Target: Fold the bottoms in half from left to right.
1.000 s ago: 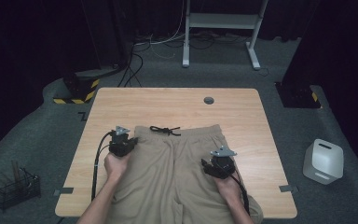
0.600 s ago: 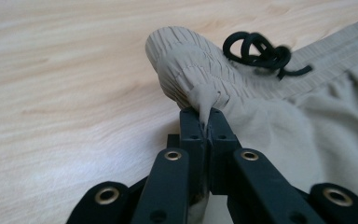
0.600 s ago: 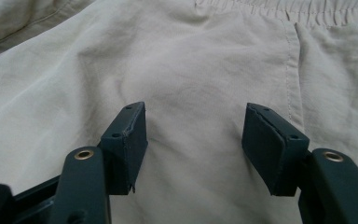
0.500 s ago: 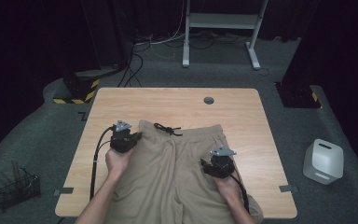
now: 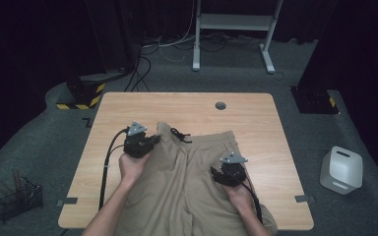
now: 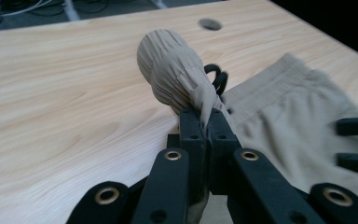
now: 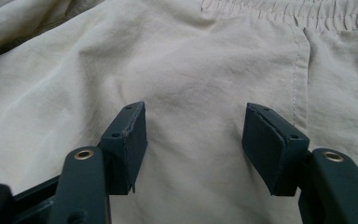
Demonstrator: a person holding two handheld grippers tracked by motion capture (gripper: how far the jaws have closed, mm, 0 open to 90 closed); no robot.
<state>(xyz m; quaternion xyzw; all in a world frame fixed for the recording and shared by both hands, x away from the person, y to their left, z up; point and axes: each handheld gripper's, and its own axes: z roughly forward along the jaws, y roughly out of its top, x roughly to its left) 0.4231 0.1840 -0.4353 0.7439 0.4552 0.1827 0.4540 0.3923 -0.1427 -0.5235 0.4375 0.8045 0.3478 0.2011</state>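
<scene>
A single pair of tan shorts lies spread across the near half of the wooden tabletop, its ribbed elastic waistband turned toward the far edge and a black drawstring knotted at its middle. The cloth is thin and creased, with a line of stitching down one side.

The left gripper has its fingers pressed together on the waistband's left corner, and the pinched cloth bunches into a rounded, pleated lump lifted off the wood. The right gripper sits on the flat fabric lower down with its fingers spread apart, nothing between them but the cloth beneath.

I count two grippers, two hands, one pair of shorts, one drawstring and one small round hole in the tabletop.

The legs of the shorts run off the near edge and under the person's forearms, so their hems are out of sight. The drawstring's ends are hard to tell apart.
</scene>
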